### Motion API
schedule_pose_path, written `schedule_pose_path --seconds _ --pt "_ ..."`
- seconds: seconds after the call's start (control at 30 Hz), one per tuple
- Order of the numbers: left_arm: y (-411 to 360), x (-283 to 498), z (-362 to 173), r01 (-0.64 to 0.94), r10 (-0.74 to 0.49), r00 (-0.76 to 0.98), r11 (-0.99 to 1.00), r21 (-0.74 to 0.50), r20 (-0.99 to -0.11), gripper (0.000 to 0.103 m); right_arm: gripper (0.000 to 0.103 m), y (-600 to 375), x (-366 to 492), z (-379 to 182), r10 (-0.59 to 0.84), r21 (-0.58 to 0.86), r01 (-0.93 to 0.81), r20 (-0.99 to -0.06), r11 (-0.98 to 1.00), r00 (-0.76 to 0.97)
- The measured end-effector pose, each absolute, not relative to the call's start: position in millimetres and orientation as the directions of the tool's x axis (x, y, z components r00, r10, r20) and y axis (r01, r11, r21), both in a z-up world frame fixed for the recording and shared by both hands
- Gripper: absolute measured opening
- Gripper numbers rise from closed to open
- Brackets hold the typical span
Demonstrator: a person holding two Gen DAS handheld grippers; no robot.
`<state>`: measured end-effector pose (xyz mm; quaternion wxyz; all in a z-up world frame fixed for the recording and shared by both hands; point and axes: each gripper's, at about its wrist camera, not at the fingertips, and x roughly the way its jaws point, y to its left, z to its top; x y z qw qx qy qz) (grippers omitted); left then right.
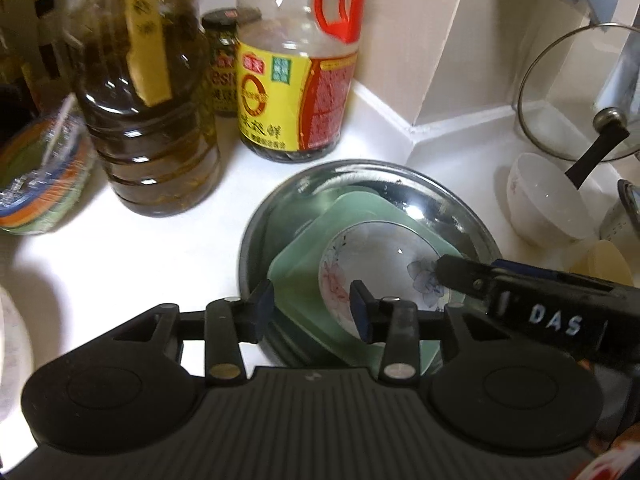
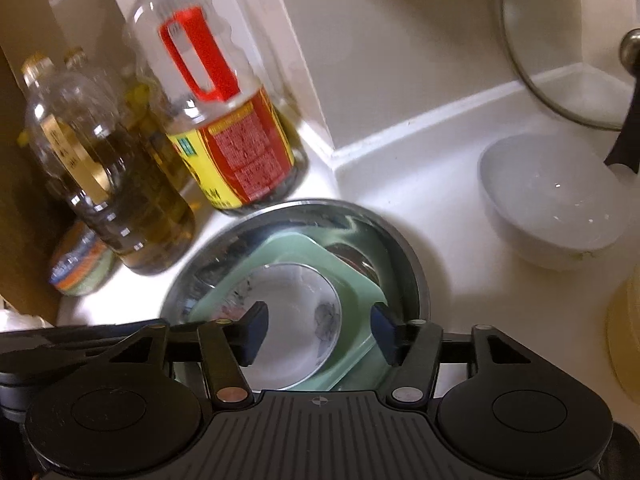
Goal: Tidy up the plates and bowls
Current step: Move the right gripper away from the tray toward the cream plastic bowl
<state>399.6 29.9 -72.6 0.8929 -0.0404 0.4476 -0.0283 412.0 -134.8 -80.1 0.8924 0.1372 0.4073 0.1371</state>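
A round steel plate [image 1: 440,188] lies on the white counter. A green square plate [image 1: 296,276] lies in it, and a small floral dish [image 1: 384,252] lies on the green plate. My left gripper [image 1: 314,312] is open and empty, low over the near edge of this stack. My right gripper [image 2: 318,330] is open and empty just above the same stack: steel plate [image 2: 400,236], green plate [image 2: 356,300], floral dish [image 2: 296,320]. Its finger also shows in the left wrist view [image 1: 480,276]. A white bowl [image 1: 548,204] stands to the right, also seen in the right wrist view [image 2: 548,208].
An oil bottle [image 1: 148,136], a soy sauce bottle [image 1: 296,92] and a jar [image 1: 222,68] stand behind the stack. A pile of coloured discs [image 1: 44,184] sits at the left. A glass lid [image 1: 568,92] leans on the wall at the right. A yellow container [image 2: 626,336] is at the right.
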Motion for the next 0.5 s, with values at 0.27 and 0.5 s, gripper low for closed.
schedule_pose_path --seconds 0.27,0.5 --pt "44 367 -51 0.048 -0.109 0.633 0.994 -0.102 -0.767 0.043 0.063 -138 378 -60 0.329 0.366 -0.096 -0.654 0.926 0.681" --pt "56 337 -42 0.099 -0.145 0.644 0.989 -0.106 -0.751 0.048 0.065 -128 342 -53 0.293 0.358 -0.054 -0.659 0.932 0.692"
